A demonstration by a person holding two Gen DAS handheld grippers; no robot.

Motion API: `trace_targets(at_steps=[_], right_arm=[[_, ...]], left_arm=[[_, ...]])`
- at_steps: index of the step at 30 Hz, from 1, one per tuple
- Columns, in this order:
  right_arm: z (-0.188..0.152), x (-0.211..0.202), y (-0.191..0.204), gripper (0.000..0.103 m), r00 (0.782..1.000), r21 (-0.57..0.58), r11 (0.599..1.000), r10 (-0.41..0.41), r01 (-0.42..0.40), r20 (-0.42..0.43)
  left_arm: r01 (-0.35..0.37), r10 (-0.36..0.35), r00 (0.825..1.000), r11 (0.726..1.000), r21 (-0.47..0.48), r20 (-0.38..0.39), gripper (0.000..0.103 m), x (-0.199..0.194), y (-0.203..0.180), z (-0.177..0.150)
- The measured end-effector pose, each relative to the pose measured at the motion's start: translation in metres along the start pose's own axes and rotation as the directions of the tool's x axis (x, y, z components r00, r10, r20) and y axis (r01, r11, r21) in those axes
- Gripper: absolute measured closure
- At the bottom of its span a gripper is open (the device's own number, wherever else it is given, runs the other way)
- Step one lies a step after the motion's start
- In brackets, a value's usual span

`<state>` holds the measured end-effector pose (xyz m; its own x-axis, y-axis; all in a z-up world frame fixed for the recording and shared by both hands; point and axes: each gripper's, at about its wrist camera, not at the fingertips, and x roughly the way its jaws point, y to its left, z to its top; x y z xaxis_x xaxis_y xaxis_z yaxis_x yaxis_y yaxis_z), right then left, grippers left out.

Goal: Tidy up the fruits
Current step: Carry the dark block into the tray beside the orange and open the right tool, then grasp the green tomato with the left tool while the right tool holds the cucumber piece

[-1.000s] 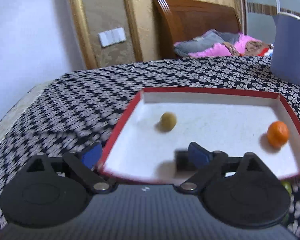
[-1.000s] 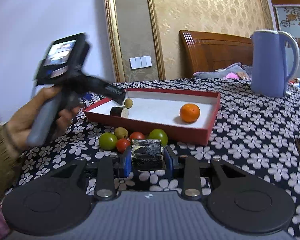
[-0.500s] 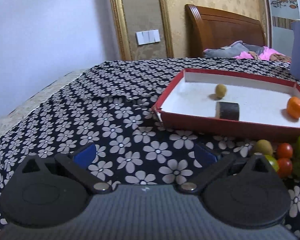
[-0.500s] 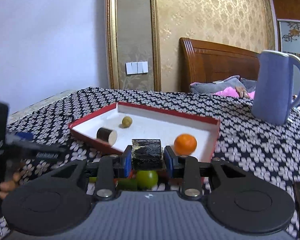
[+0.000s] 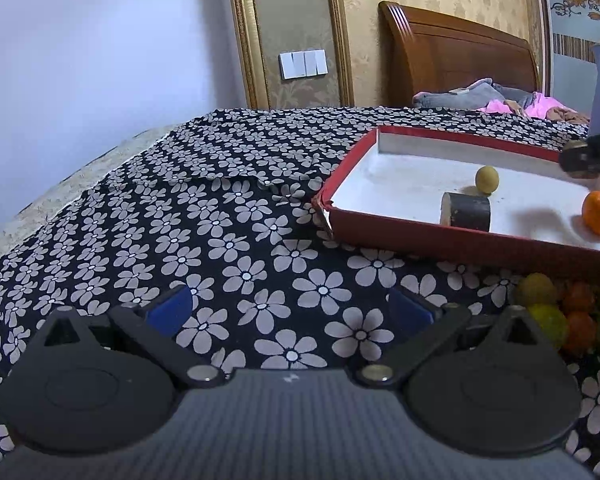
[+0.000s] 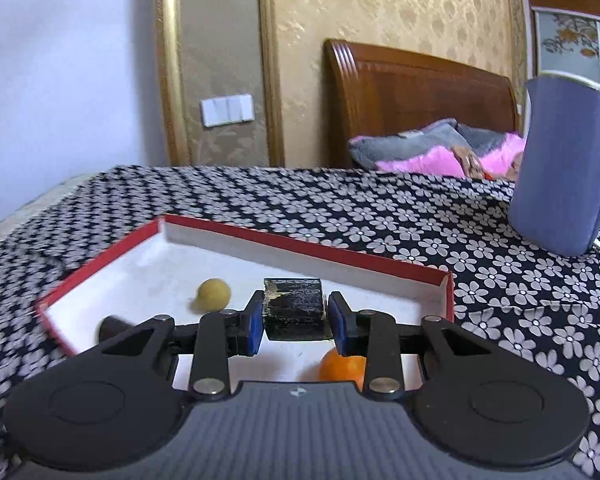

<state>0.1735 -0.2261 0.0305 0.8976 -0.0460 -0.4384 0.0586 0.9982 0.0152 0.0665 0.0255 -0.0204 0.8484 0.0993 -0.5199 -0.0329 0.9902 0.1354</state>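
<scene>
Right gripper is pinching a dark block over the red tray; its frame is half hiding the orange at 6 o'clock. Left gripper is hanging wide open, empty, over the floral cloth; loose fruits at 3 o'clock are running off frame, blurred.

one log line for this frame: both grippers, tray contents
left gripper: open, empty, over cloth | right gripper: shut on dark block, above red tray | tray: orange, yellow-green fruit, dark cylinder

Left gripper jaws spread above flowered cloth.
</scene>
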Motion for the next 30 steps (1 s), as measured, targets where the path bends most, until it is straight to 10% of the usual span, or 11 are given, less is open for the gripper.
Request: trace_targets(at_steps=[6, 17, 30], right_arm=[[0.003, 0.028, 0.002, 0.069, 0.997, 0.006, 0.999, -0.051, 0.051, -0.052], [-0.039, -0.078, -0.018, 0.067, 0.997, 0.018, 0.999, 0.029, -0.030, 0.070], [-0.099, -0.113, 0.022, 0.067, 0.984, -0.121, 0.977, 0.174, -0.176, -0.030]], left_arm=[[0.009, -0.009, 1.000, 1.000, -0.005, -0.006, 0.000, 0.000, -0.001, 0.001], [0.038, -0.039, 0.999, 0.999, -0.024, -0.016, 0.000, 0.000, 0.000, 0.001], [0.055, -0.058, 0.998, 0.996, -0.068, -0.038, 0.000, 0.001, 0.006, 0.001]])
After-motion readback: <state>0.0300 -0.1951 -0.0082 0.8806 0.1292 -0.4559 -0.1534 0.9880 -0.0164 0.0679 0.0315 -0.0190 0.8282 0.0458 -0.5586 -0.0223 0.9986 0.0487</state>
